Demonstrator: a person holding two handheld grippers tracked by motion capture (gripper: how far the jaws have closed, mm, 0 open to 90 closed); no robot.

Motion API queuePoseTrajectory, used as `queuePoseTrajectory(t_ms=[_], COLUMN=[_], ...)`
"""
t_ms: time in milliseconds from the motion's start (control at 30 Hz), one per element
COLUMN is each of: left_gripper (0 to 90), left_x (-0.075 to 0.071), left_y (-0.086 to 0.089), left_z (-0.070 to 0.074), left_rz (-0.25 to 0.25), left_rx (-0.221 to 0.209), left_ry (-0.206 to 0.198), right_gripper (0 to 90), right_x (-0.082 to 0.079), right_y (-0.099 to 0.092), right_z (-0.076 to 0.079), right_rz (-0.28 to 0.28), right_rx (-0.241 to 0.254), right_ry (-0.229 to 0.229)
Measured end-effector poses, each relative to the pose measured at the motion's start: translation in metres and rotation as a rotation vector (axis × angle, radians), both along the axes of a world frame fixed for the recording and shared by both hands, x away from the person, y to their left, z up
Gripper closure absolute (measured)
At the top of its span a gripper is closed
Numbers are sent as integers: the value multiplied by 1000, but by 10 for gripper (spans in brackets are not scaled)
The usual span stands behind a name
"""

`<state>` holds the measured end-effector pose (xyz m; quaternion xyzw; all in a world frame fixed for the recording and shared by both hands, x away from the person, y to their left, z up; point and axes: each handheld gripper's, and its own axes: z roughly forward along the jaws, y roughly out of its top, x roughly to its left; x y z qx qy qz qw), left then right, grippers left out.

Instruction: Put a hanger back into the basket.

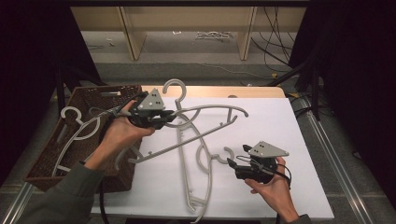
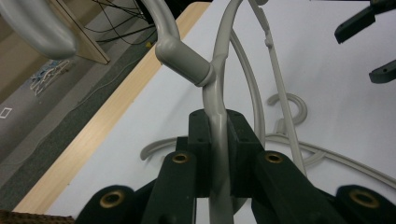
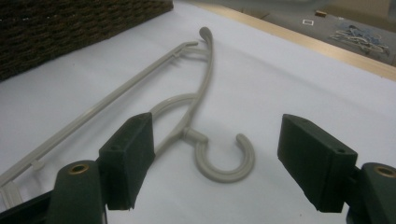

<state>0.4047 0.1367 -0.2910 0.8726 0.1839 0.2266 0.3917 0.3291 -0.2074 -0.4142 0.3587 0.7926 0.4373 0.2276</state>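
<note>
Left gripper (image 2: pixel 218 154) clamps lifted hanger (image 2: pixel 215 88) by its neck; right gripper (image 3: pixel 215 163) wide, second hanger (image 3: pixel 224 161) hook just ahead. Risk: hangers snag, dragging both.

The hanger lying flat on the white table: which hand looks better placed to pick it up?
Probably the right. The right gripper is open with the hanger hook just ahead, while the left gripper is shut on another hanger.

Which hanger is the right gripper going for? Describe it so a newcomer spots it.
On the white table, right of the wicker basket, it is the grey hanger lying flat. Its hook faces the open right gripper; the other hanger is clamped in the left gripper.
</note>
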Motion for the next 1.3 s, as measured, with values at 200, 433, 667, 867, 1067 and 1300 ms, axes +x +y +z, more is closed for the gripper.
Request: queuePoseTrajectory(t_ms=[200,433,667,867,1067,1300], left_gripper=[820,820,820,820,819,819], left_x=[4,11,26,36,40,43], left_y=[24,66,110,141,166,195], left_z=[11,10,3,-12,-19,-26], left_rz=[60,156,278,365,411,476], left_rx=[-18,-37,-67,-109,-137,-133], left_ry=[-34,-41,-52,-48,-64,-70], right_gripper=[281,280,278,278,278,279], right_x=[-3,-4,-3,-2,-3,-2], right_y=[-1,0,2,2,3,2], right_z=[-4,-7,-8,-8,-10,-11], right_rz=[0,10,18,18,14,12], right_rx=[5,-1,-3,-3,-6,7], right_ry=[10,14,18,20,30,38])
